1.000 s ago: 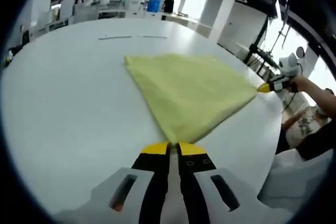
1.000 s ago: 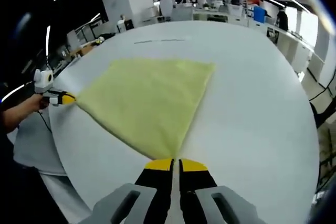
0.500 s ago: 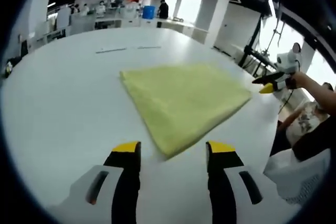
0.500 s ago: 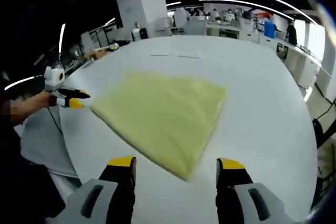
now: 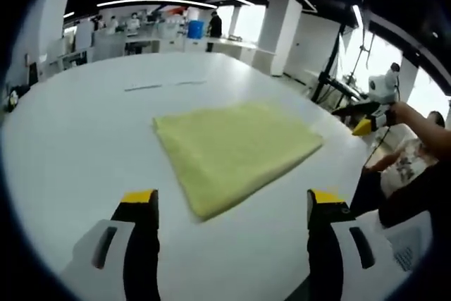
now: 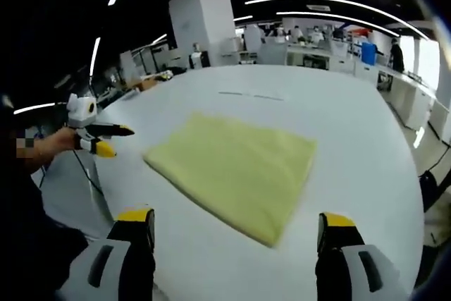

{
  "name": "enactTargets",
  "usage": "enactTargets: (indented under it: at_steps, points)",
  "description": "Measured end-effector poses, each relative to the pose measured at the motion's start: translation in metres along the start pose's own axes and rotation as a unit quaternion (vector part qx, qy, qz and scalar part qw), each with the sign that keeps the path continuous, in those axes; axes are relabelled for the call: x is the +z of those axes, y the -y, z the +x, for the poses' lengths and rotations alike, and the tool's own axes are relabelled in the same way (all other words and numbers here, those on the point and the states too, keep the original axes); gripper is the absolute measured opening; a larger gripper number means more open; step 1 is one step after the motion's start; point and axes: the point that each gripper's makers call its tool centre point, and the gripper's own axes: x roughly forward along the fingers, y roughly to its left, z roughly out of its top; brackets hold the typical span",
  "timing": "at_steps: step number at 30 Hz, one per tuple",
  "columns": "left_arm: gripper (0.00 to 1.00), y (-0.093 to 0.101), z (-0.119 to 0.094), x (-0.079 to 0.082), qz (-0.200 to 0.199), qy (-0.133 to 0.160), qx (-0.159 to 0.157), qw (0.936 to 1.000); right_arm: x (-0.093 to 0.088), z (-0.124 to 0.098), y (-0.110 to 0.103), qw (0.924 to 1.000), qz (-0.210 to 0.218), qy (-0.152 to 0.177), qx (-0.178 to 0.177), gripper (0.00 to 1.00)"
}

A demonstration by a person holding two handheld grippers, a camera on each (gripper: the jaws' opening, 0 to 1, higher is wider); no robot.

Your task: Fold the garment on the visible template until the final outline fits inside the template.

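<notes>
Both grippers have let go of the garment's corners and drawn back, fingers now spread wide and empty.

Yellow garment (image 5: 236,147) lies flat, folded to a rectangle, mid-counter (image 5: 77,139), just ahead of left gripper (image 5: 232,206) and right gripper (image 6: 239,225), its near corner between the fingers; neither is clearly nearer.

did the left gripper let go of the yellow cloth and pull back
Yes. The left gripper has opened and backed away from the yellow cloth, whose near corner now lies free on the white table.

One folded yellow cloth (image 5: 236,153) lies on one white bench (image 5: 77,139); two tongs, left (image 5: 229,206) and right (image 6: 236,223).
</notes>
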Motion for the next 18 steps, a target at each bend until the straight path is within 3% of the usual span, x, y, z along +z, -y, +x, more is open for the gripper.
enactTargets:
  at_steps: [6, 18]
  points:
    - [0.98, 0.006, -0.006, 0.013, 0.004, 0.018, -0.004, 0.9998, 0.010, -0.004, -0.015, 0.9997, 0.000, 0.024, 0.008, 0.99]
    - [0.99, 0.005, -0.011, 0.012, 0.011, 0.014, 0.003, 0.9998, 0.012, 0.000, -0.024, 0.9995, -0.003, 0.032, 0.004, 0.99]
